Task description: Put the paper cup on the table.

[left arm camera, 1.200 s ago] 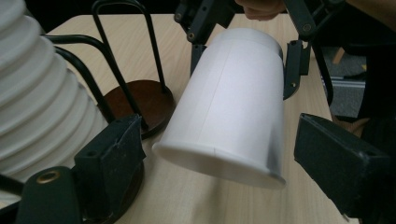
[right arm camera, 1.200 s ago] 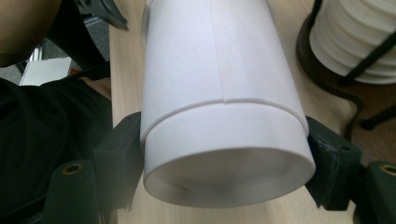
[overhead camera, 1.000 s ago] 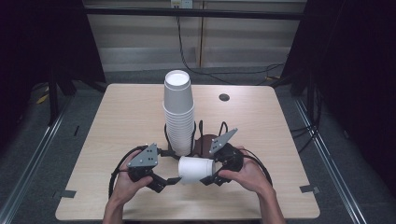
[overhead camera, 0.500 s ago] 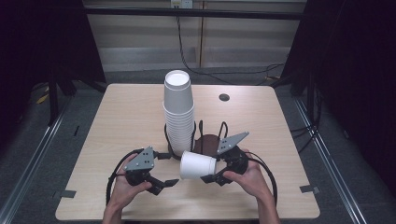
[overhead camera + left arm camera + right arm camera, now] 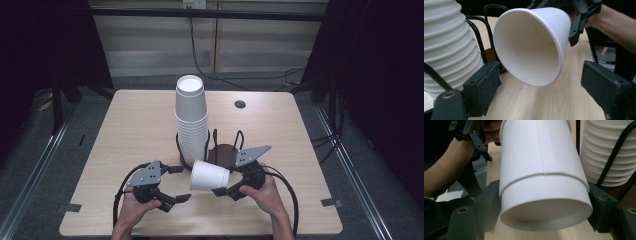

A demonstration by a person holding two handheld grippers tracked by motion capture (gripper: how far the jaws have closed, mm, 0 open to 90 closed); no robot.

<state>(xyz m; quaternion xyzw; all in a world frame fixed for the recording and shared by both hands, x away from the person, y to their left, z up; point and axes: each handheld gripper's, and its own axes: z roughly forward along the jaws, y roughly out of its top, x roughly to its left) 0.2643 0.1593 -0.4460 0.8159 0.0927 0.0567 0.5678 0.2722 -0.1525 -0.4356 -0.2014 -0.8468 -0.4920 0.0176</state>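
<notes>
A single white paper cup [image 5: 209, 176] lies on its side in the air, with my right gripper [image 5: 225, 182] shut on its base end. Its mouth [image 5: 529, 50] faces my left gripper [image 5: 184, 184], which is open; the jaws stand wide apart on either side of the rim without touching it. In the right gripper view the cup [image 5: 541, 170] fills the space between my black pads. A tall upside-down stack of white cups [image 5: 190, 117] stands in a black wire holder [image 5: 216, 145] just behind both grippers.
The holder's second slot, with a brown base [image 5: 223, 152], has no cups in it. A small dark hole [image 5: 240, 104] sits in the wooden table [image 5: 135, 125] at the back right. Cables loop around both hands near the front edge.
The right gripper has lifted and drawn the cup slightly right and back. The left gripper has eased away from the cup's mouth, widening the gap.
</notes>
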